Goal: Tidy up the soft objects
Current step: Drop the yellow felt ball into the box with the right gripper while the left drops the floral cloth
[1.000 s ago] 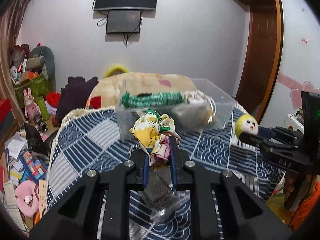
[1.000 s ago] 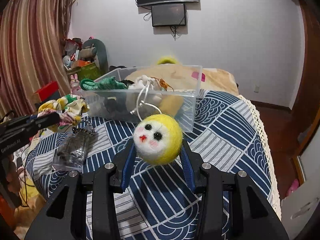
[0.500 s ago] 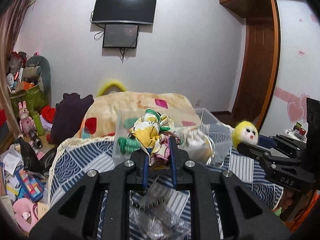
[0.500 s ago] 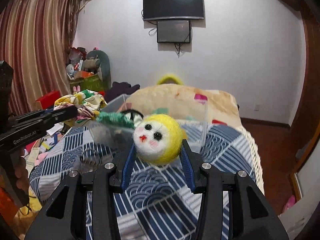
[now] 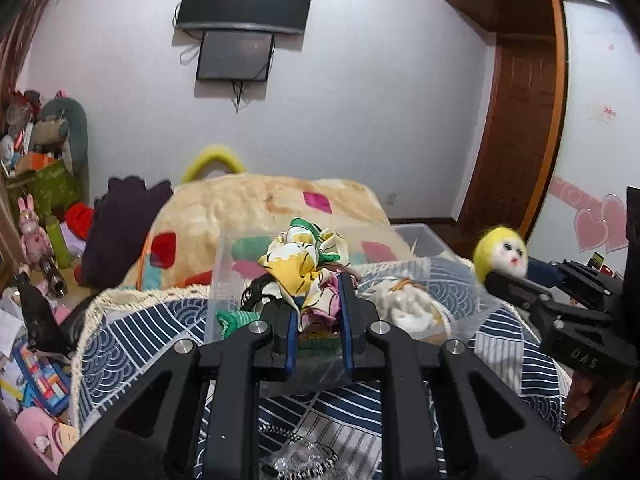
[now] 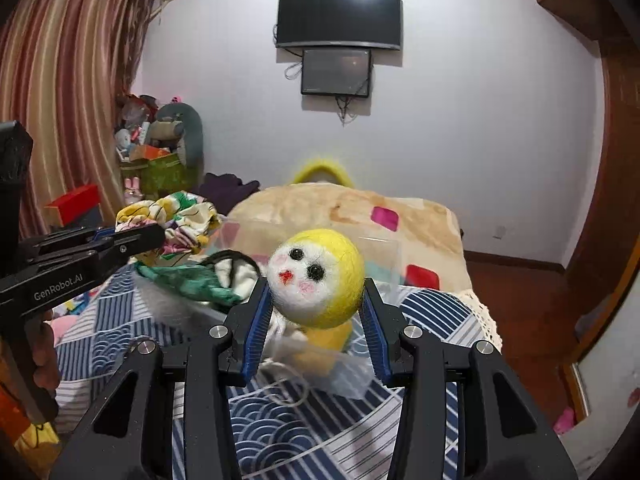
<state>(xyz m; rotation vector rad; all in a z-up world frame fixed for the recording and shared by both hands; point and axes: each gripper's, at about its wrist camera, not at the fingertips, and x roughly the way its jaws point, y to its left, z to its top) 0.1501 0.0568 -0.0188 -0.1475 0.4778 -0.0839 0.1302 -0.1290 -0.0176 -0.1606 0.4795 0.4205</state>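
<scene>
Left wrist view: left gripper [image 5: 320, 300] clamped narrow on a bunched floral cloth [image 5: 306, 266], held up above a clear plastic box [image 5: 224, 280] that sits on the blue patterned bedspread [image 5: 132, 344]. Inside the box, a green knitted piece [image 5: 230, 318] toward its left end and a white drawstring pouch [image 5: 404, 304] toward its right. Over at the right edge, the right gripper [image 5: 500, 268] gripping a yellow felt ball with a painted face [image 5: 500, 254]. Beyond the box, a beige fleece blanket [image 5: 248, 204] across the far end of the bed.

Right wrist view: right gripper [image 6: 316, 292] with fingers [image 6: 258, 320] part-way apart, pressed on both sides of the yellow felt ball with a painted face [image 6: 316, 278], raised just above the near end of the clear plastic box [image 6: 356, 376]. At left, the left gripper [image 6: 156, 236] carrying the floral cloth [image 6: 180, 220] over the box's far left side, a hand [image 6: 42, 356] on its handle.
</scene>
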